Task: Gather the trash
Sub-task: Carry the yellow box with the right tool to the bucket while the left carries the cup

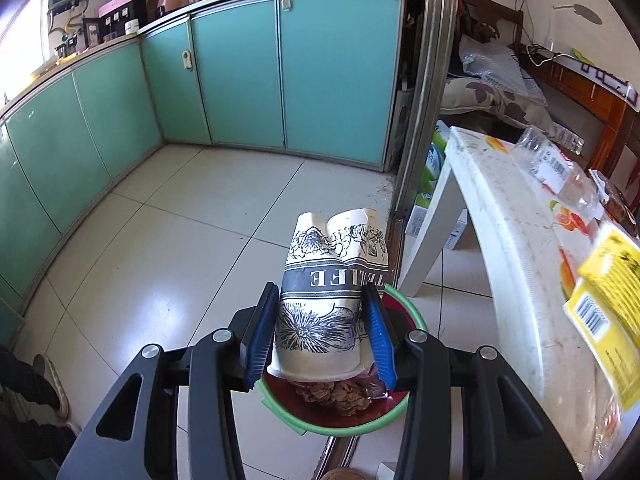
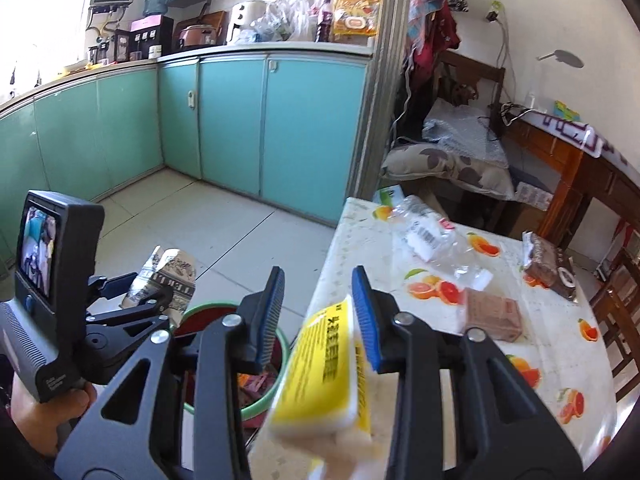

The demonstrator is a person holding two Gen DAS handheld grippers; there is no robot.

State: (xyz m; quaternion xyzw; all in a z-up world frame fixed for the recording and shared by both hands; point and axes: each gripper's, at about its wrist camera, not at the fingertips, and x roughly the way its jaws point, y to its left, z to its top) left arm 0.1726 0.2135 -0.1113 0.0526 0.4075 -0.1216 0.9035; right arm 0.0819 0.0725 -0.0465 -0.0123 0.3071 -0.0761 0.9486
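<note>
Left gripper (image 1: pixel 322 320) is clamped on a crushed paper cup (image 1: pixel 332 280), both blue pads pressing its printed sides, and it hangs right above the green-rimmed trash bin (image 1: pixel 404 304) on the floor, which has brown scraps already in the bottom. Over on the right gripper (image 2: pixel 318 312), the jaws stand partly apart with a yellow packet (image 2: pixel 316 376) between them; it lies against the right-hand pad, a clear gap shows on the left side, so I can't tell whether it is truly gripped or just resting there (the packet is blurred, which doesn't help). It sits at the edge of the table (image 2: pixel 348 216), just beside the bin. So where are we? Some rubbish is in, the cup looks a release away from joining it, the packet would follow. Left on the fruit-print tablecloth: a crumpled clear plastic bottle (image 2: pixel 434 236), a brown packet (image 2: pixel 494 314) and a dark wrapper (image 2: pixel 550 266) further back. I'd call it roughly the middle of the job, with several pieces yet to collect.
</note>
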